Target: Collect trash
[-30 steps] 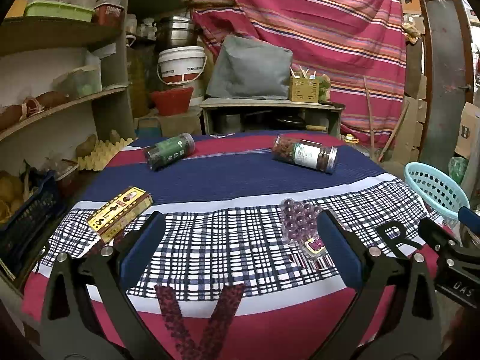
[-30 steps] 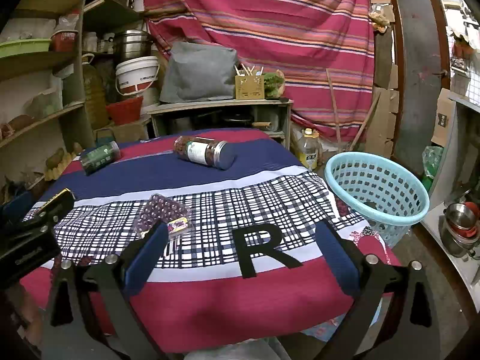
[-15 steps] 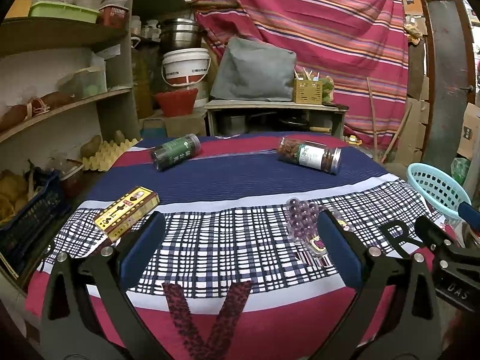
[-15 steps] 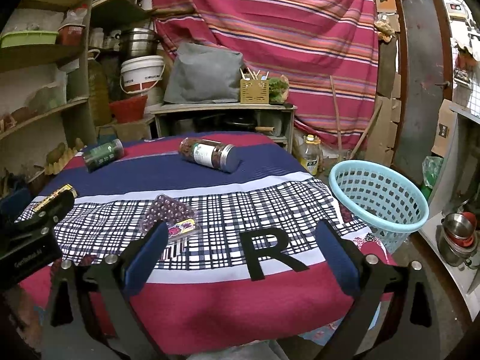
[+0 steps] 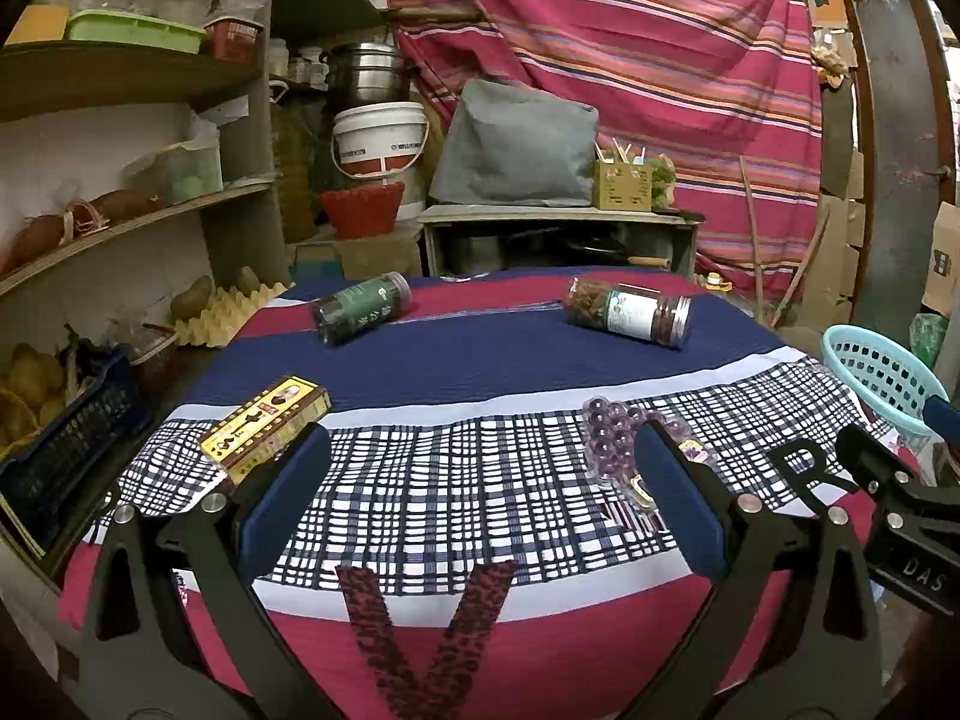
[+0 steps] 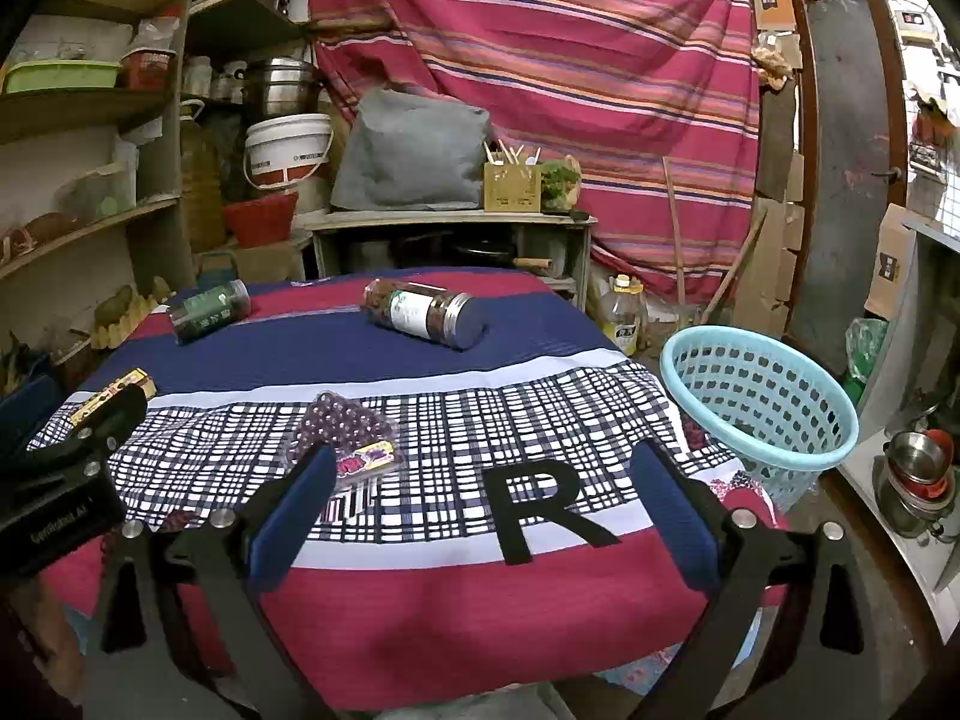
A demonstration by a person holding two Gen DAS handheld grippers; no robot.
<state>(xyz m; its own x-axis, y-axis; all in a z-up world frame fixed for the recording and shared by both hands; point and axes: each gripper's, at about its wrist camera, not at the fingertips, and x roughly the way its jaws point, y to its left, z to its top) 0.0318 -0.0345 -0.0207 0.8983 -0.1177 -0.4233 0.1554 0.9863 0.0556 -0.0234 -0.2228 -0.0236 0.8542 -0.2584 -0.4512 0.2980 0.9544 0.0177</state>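
Observation:
On the cloth-covered table [image 5: 456, 372] lie a yellow box [image 5: 265, 428] at the left, a purple blister pack [image 5: 624, 441] near the front, a green-label jar [image 5: 362, 315] and a brown-filled jar [image 5: 627, 319] at the back. All show in the right wrist view: box [image 6: 111, 394], pack [image 6: 351, 432], green jar [image 6: 208, 311], brown jar [image 6: 423, 320]. A light blue basket [image 6: 759, 402] stands right of the table. My left gripper [image 5: 480, 480] is open and empty above the front edge. My right gripper [image 6: 480, 492] is open and empty above the letter R.
Wooden shelves [image 5: 120, 210] with clutter line the left. A dark crate [image 5: 66, 438] sits beside the table's left edge. A low bench [image 5: 558, 228] with a grey bag stands behind. Metal bowls [image 6: 918, 468] sit on a counter at the right.
Both grippers have drifted slightly; the view shifted a little so the table items sit a bit to the right. Nothing was grasped or moved on the table.

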